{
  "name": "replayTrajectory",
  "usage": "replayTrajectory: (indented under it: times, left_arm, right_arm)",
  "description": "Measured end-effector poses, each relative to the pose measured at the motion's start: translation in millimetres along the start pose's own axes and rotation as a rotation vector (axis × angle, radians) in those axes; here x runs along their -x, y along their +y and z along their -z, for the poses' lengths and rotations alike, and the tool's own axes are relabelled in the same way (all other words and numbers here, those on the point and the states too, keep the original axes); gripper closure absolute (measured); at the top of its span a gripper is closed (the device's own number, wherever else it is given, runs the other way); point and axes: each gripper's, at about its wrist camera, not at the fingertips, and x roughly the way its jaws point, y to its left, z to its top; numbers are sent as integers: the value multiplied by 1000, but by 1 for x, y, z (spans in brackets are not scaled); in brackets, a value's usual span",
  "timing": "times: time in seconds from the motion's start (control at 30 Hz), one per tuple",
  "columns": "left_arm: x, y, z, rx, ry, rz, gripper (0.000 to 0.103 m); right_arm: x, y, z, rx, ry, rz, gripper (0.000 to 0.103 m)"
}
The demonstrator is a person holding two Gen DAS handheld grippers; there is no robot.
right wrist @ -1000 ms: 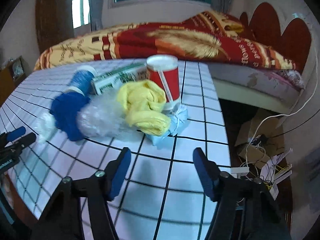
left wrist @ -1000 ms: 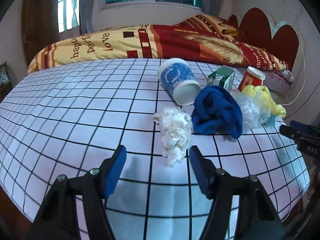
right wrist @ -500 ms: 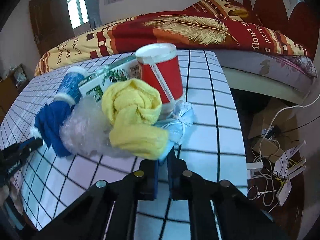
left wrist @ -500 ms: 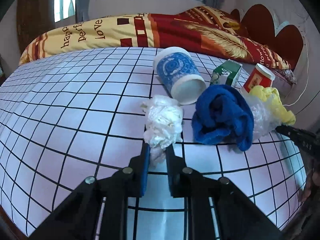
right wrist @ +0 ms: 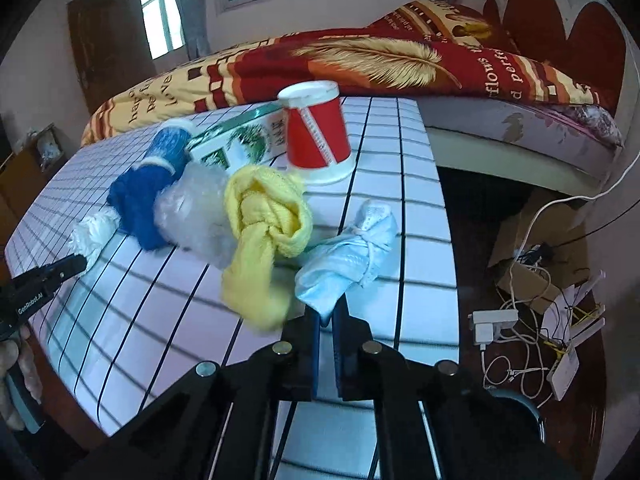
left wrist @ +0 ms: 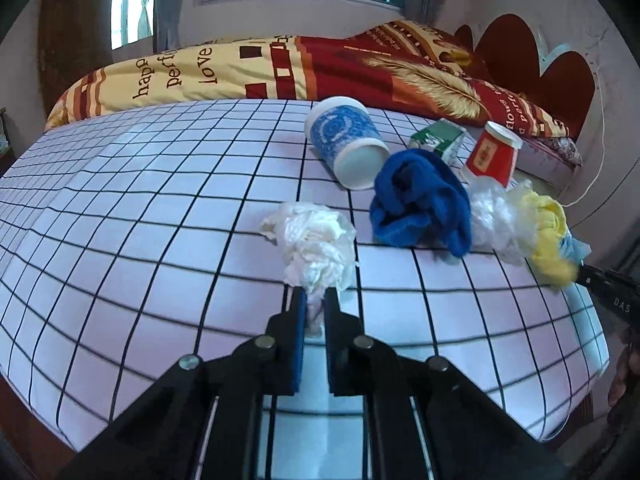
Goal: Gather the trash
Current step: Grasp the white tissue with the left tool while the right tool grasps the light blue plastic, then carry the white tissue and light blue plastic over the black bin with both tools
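A crumpled white tissue (left wrist: 316,240) lies on the grid-patterned tablecloth (left wrist: 120,220). My left gripper (left wrist: 314,308) is closing tight on its near end, and the pads press it. My right gripper (right wrist: 326,312) is shut on the near corner of a knotted light blue face mask (right wrist: 348,256), beside a yellow cloth (right wrist: 266,216) that looks blurred. Further back are a clear plastic wad (right wrist: 192,208), a blue cloth (left wrist: 420,200), a blue paper cup (left wrist: 348,148) on its side, a green carton (left wrist: 438,142) and an upturned red cup (right wrist: 318,132).
A bed with a red and yellow blanket (left wrist: 280,68) runs behind the table. Right of the table edge the floor holds a cardboard box (right wrist: 532,264), white cables and a power adapter (right wrist: 494,326). A hand (right wrist: 16,368) holds the left gripper's handle.
Both grippers went from wide open to shut: the left on the tissue, the right on the blue mask. The mask now sticks out from under the yellow cloth, which has shifted.
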Motion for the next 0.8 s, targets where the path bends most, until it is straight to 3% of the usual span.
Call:
replayTrajectory:
  times: [0.27,0.8]
  left_arm:
    - [8,-3,10,-5,2,13,93]
    - [44,-32,27,-53,-46,55,95]
  right_arm:
    - [13,0,12,0,-21,-24,98]
    - [82,-3,45,14,-139,37,99]
